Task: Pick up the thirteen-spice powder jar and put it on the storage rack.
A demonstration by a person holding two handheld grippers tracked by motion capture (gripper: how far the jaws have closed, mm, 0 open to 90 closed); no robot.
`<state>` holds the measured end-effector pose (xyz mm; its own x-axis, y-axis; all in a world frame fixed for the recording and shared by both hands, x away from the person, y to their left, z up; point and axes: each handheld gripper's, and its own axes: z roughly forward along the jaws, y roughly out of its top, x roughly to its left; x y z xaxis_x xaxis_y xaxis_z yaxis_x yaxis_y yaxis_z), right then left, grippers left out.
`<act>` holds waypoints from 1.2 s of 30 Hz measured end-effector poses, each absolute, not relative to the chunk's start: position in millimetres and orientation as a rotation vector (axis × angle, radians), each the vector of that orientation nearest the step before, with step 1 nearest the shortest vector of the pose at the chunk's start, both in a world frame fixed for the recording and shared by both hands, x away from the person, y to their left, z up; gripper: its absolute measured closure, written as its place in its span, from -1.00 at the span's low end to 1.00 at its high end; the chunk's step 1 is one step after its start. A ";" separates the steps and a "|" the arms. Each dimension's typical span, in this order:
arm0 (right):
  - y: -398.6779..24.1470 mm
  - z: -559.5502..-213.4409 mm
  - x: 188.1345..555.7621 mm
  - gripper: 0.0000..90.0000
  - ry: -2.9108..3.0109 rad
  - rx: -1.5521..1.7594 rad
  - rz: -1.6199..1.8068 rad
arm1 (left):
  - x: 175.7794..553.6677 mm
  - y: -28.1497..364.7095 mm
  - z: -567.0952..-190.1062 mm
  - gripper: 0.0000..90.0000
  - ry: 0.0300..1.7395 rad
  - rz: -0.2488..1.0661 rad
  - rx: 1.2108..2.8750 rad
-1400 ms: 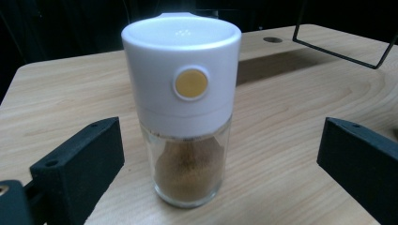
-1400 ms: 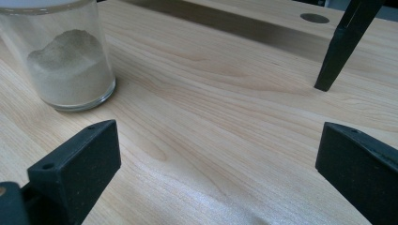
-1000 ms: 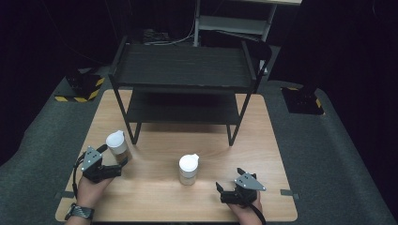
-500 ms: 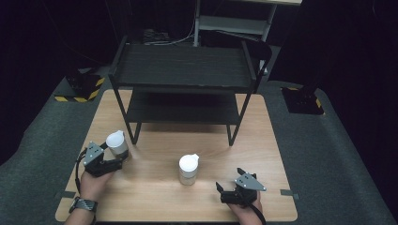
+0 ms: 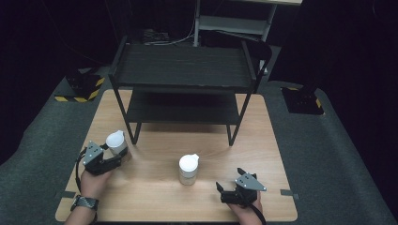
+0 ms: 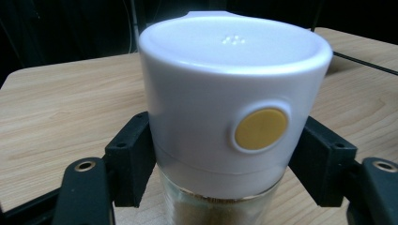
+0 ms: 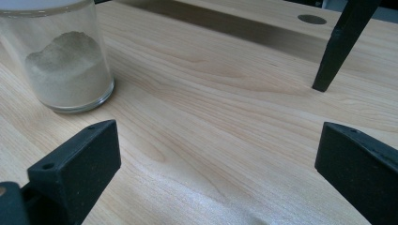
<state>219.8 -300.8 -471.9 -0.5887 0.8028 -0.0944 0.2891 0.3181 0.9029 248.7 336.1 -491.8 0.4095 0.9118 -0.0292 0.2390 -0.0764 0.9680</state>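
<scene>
A glass shaker jar with a white cap and a yellow button stands at the table's left, holding brownish powder. My left gripper is shut on it, one black jaw pressed against each side of the cap. A second white-capped jar stands mid-table; in the right gripper view this jar is at the upper left, part full of pale powder. My right gripper rests low near the front right, open, with bare wood between its jaws.
A black two-tier shelf rack stands on the back half of the wooden table; one of its front legs is ahead of the right gripper. Dark grey floor surrounds the table.
My left gripper has slid forward and to the right until its jaws sit around the left jar's cap. The right gripper and the middle jar have stayed put.
</scene>
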 end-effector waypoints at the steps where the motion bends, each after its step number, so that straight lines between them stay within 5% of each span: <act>1: -300.7 -471.8 219.8 -1.00 2.047 0.961 1.237 | 248.7 336.1 -492.1 -0.33 1.047 0.774 1.577; 36: -300.7 -471.9 219.7 -1.00 2.044 0.963 1.238 | 223.1 334.3 -464.7 -0.32 0.915 0.773 1.566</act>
